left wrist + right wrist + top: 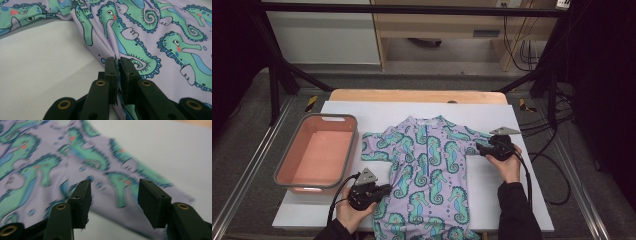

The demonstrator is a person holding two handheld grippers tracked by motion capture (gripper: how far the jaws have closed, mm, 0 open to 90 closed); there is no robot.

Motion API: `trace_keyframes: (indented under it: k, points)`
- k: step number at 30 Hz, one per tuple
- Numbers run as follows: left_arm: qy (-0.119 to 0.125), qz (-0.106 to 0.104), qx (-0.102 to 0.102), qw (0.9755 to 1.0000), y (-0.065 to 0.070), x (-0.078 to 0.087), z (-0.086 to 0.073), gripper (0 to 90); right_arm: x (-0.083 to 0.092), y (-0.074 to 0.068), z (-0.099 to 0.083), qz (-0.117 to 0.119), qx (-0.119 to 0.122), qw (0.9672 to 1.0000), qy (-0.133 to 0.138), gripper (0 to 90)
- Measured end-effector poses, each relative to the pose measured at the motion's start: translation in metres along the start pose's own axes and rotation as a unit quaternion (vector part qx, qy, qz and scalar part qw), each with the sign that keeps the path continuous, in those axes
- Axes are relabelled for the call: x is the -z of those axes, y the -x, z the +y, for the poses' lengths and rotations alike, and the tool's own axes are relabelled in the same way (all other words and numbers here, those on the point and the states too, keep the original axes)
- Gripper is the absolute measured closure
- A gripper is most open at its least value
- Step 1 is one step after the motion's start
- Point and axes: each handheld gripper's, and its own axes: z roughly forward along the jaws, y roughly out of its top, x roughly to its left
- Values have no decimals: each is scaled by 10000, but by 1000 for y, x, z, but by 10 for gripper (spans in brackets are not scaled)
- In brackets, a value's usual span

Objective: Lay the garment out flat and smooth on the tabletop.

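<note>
Seahorse suit [428, 170] lies flat on the counter [337, 210], long axis toward me. My left hand-held gripper [117, 65] is clamped on its left edge. Right hand-held gripper [113, 195], jaws apart, hovers over the right sleeve [140, 177], nearest.

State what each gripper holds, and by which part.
The left gripper pinches the seahorse-print baby suit at its side edge. The right gripper is open above a sleeve, holding nothing.

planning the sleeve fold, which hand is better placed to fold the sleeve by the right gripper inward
Right, probably. The right gripper hovers with open fingers over that sleeve of the seahorse romper. The left gripper is shut on the garment's opposite edge, so it looks better left pinning it.
</note>
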Motion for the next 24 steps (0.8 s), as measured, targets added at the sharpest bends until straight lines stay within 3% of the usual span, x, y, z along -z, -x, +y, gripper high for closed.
trace_keyframes:
  k: [4,7,11,13,14,16,21,23,24]
  points:
    - [56,5,-5,10000,1,3,0,848,-7,-23,-7,451,150,9989,-22,424]
    - [42,-9,-15,10000,2,2,0,848,-14,-37,-7,629,94,9980,64,471]
    - [34,-20,24,10000,2,2,-1,848,-29,-45,-9,431,277,9986,-135,667]
    - [53,-52,47,10000,1,2,0,848,-29,-43,-9,444,264,9986,-131,829]
    - [61,-77,80,9999,2,2,0,848,-29,-41,-8,488,227,9984,-146,857]
    - [54,-97,62,9999,3,2,1,848,-25,-39,-8,471,262,9983,-233,871]
    - [79,-198,29,9998,6,3,5,836,-12,-31,-8,41,423,9984,-373,866]
    - [113,-164,110,9997,3,5,11,771,-10,-31,-10,83,382,9984,-407,814]
    - [200,-144,128,9996,0,7,15,700,-8,-31,-11,54,413,9985,-341,742]
